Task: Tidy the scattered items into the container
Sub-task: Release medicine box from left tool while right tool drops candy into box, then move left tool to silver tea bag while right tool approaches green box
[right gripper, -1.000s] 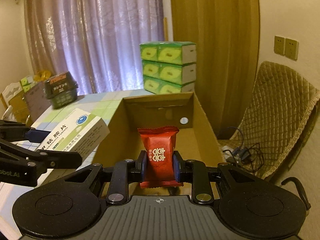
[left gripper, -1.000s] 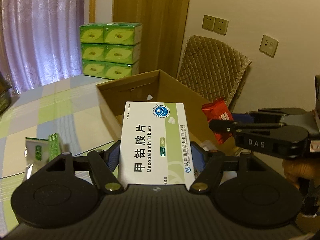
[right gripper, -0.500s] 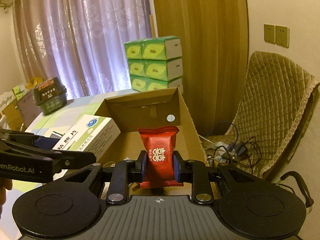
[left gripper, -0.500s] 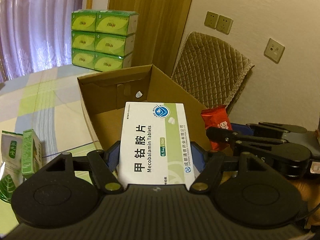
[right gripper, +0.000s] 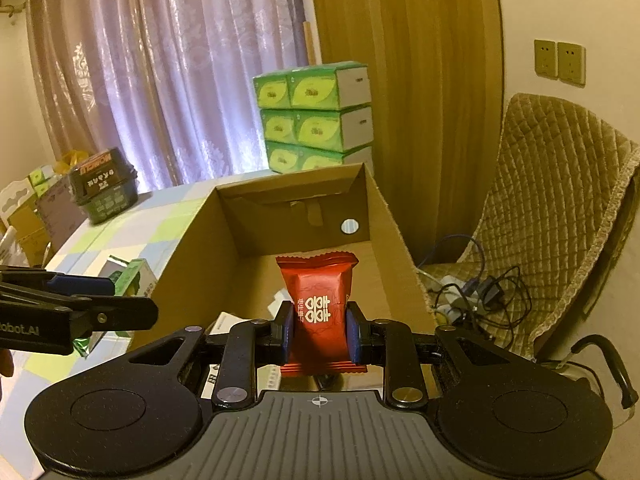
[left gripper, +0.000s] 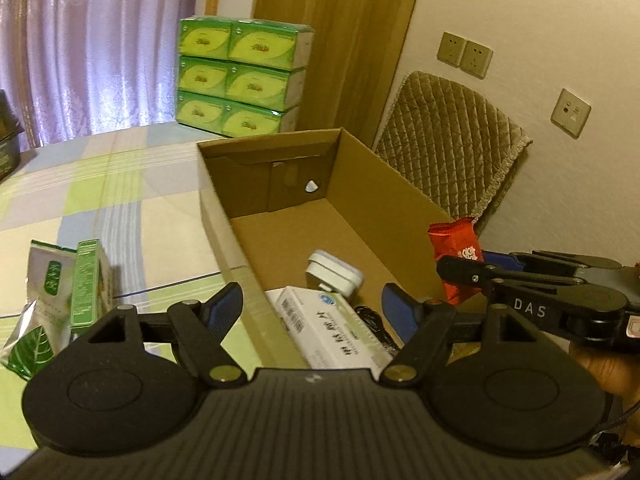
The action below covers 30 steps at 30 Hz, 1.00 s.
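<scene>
From the left wrist, the left claw point(left gripper: 310, 306) hangs spread wide and empty over the near end of the open brown cardboard box point(left gripper: 404, 196), with the white and green tablet carton point(left gripper: 336, 330) lying on the box floor just below and ahead of its fingers beside a small white plug adapter point(left gripper: 334, 274); green sachets point(left gripper: 86, 280) wait on the checked tablecloth to its left. From the right wrist, the right claw point(right gripper: 319, 330) is clamped on the red foil sweet packet point(right gripper: 318, 304) above the box; judging by this, its next move is to release the packet inside
</scene>
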Available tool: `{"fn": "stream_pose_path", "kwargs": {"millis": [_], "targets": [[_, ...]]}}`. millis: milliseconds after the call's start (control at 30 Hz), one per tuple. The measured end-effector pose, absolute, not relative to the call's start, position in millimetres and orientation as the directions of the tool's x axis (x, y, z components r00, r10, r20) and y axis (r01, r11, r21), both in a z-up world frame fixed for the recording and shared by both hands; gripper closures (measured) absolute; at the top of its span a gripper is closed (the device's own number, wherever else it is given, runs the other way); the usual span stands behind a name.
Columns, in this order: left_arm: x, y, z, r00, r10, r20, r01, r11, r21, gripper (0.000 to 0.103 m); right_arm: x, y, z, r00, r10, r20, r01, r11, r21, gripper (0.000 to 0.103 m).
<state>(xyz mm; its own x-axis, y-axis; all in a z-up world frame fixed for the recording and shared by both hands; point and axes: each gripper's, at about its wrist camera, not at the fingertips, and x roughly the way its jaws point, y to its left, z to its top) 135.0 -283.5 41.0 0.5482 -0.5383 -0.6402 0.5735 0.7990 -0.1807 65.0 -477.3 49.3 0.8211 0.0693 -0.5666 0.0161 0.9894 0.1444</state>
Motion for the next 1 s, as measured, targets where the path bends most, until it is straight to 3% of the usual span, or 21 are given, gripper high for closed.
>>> {"fn": "stream_pose_path", "kwargs": {"millis": [100, 133, 167, 200, 1000], "targets": [[133.9, -275.4, 40.6, 0.556, -0.529, -0.641, 0.563, 0.807, -0.178, 0.03, 65.4, -473.1, 51.5, 0.833, 0.084, -0.548, 0.0, 0.988, 0.152, 0.073], [133.4, -272.6, 40.4, 0.562, -0.523, -0.641, 0.559, 0.811, -0.173, 0.03, 65.8, -471.6, 52.5, 0.835, 0.095, -0.542, -0.012, 0.988, 0.156, 0.062], [132.8, -270.2, 40.1, 0.566, -0.519, -0.64, 0.556, 0.814, -0.168, 0.03, 65.3, -469.7, 53.5, 0.839, 0.097, -0.535, -0.016, 0.988, 0.154, 0.029], [132.5, -267.2, 39.8, 0.57, -0.516, -0.64, 0.553, 0.817, -0.166, 0.03, 63.7, -468.3, 54.7, 0.848, 0.091, -0.523, -0.015, 0.989, 0.149, 0.023], [103.1, -167.9, 24.2, 0.61, -0.425, -0.669, 0.421, 0.889, -0.182, 0.022, 23.8, -405.6, 55.2, 0.834, 0.15, -0.531, -0.095, 0.987, 0.131, 0.023]]}}
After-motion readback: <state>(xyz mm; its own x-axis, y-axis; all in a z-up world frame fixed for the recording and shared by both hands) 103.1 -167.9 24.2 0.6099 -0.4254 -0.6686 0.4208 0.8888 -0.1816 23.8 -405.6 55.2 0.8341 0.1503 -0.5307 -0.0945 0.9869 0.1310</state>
